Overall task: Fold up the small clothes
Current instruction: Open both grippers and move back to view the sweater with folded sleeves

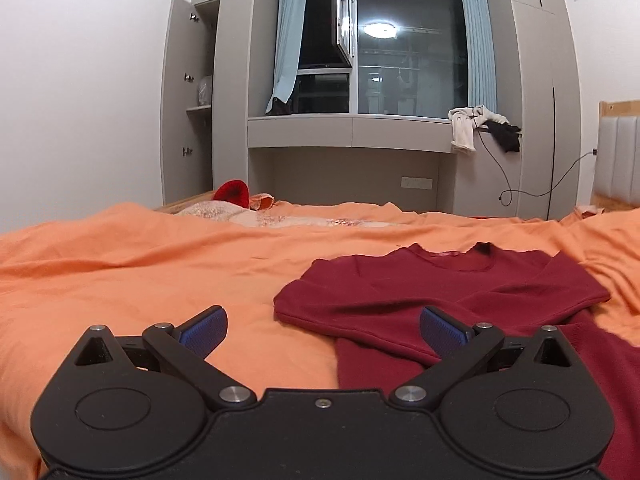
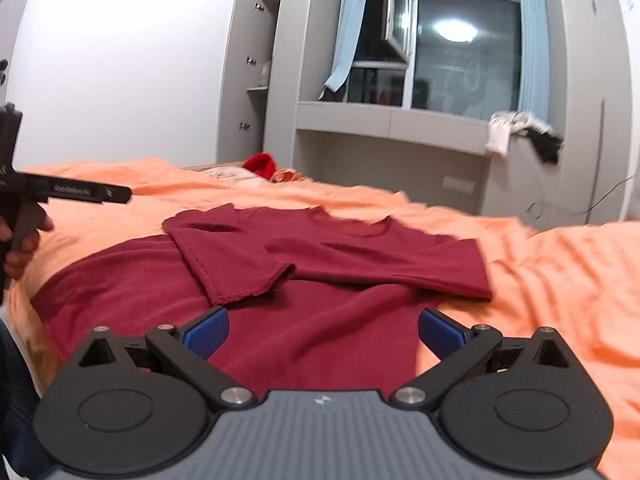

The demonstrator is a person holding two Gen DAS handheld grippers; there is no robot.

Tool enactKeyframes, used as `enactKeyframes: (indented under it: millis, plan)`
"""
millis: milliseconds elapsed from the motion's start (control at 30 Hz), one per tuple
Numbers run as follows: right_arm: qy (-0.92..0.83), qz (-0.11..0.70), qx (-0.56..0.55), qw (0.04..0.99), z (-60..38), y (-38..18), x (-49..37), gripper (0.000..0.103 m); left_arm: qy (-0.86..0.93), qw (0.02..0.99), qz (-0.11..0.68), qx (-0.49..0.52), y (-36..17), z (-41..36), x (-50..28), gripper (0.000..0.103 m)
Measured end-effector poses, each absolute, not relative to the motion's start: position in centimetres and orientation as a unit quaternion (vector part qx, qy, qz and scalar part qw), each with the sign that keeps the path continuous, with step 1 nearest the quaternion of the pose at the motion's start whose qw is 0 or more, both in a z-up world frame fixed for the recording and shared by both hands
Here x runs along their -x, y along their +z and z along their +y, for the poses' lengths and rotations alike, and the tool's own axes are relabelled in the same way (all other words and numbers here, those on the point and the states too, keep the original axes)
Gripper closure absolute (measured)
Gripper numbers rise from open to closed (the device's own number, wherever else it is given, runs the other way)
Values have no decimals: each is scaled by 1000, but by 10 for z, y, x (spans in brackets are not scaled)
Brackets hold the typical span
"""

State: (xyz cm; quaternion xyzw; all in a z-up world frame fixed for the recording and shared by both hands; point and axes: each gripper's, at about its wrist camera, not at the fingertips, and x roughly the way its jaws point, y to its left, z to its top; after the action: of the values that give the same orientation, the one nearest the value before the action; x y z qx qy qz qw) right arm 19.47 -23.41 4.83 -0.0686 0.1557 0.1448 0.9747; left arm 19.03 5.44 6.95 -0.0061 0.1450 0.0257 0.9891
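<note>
A dark red long-sleeved top [image 1: 448, 296] [image 2: 320, 280] lies on the orange bedsheet [image 1: 140, 280] [image 2: 560, 280], its two sleeves folded in across the chest and its neckline at the far side. My left gripper [image 1: 322, 330] hovers open over the top's left edge, nothing between its blue pads. My right gripper [image 2: 323, 332] is open above the lower body of the top, also with nothing in it. The left gripper shows from the side in the right wrist view at the far left, in a hand [image 2: 20, 248].
A red hat [image 1: 232, 192] and a patterned cloth [image 1: 256, 216] lie at the bed's far edge. Beyond stand grey cupboards [image 1: 192, 100] with an open door, a window, and clothes [image 1: 480, 126] draped on the sill. A padded headboard [image 1: 618, 156] is at the right.
</note>
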Motion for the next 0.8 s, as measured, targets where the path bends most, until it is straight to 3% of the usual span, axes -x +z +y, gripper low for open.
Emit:
enactKeyframes:
  millis: [267,633,800]
  plan:
    - [135,179,92,970,-255,50,-156,0,-5,987,149,-58,79,36,-142,1]
    - [97,235,306,917,-226,3,-137,0,-50,974,209,-71,29,24,-97,1]
    - [87,206,418,880,-208,-21,-141,0,-40,974,211,-72,24,25,-92,1]
